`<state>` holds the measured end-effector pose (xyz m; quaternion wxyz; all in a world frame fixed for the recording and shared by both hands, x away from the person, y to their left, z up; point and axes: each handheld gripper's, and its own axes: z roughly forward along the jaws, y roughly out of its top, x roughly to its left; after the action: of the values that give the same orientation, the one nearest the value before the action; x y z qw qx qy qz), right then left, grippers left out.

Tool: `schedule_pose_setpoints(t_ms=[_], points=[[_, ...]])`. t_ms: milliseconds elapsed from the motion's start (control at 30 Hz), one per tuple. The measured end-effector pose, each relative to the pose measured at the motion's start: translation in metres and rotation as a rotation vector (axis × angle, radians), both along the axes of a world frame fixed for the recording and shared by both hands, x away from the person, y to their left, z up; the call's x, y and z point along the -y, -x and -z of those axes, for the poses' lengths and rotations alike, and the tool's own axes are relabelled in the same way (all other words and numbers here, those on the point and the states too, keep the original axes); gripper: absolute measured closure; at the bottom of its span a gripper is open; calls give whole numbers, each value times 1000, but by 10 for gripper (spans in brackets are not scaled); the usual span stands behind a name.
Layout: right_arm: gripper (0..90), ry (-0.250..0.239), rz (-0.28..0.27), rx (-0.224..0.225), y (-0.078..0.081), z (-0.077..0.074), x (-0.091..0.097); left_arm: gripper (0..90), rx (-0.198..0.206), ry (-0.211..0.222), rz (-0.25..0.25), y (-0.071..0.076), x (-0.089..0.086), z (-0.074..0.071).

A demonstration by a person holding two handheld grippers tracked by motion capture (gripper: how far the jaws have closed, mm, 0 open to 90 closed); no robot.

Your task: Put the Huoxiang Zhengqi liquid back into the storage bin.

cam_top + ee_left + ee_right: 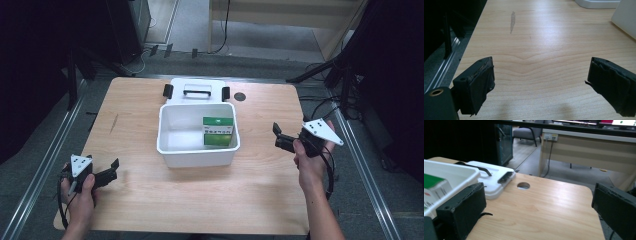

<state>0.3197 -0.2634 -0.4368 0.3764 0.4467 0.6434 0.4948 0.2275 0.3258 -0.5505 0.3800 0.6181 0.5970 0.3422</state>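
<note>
Both tools agape; box [218, 131] inside bin [170, 145].

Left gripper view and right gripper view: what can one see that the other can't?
The left gripper view alone has a grey streak on the wood. The right gripper view alone has the green-and-white box in the tub, the lid's black handle, the round table hole and the room beyond. Both show the wooden table, white plastic, and an open tool.

A pale wooden worktop [150, 195] carries a white tub [172, 140] near its middle. Just behind the tub lies a white lid [197, 91], beside a round hole [240, 96].
</note>
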Motion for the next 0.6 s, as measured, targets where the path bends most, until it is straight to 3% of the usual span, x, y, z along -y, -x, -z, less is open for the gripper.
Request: schedule_pose_setpoints(t_ms=[133,400,600], points=[[0,-42,29,0,14,19,19,73,0,0,-1,0,0,0],[0,-69,60,-16,35,48,44,73,0,-1,-1,0,0,0],[0,-84,73,-70,54,83,59,73,-1,0,-1,0,0,0]])
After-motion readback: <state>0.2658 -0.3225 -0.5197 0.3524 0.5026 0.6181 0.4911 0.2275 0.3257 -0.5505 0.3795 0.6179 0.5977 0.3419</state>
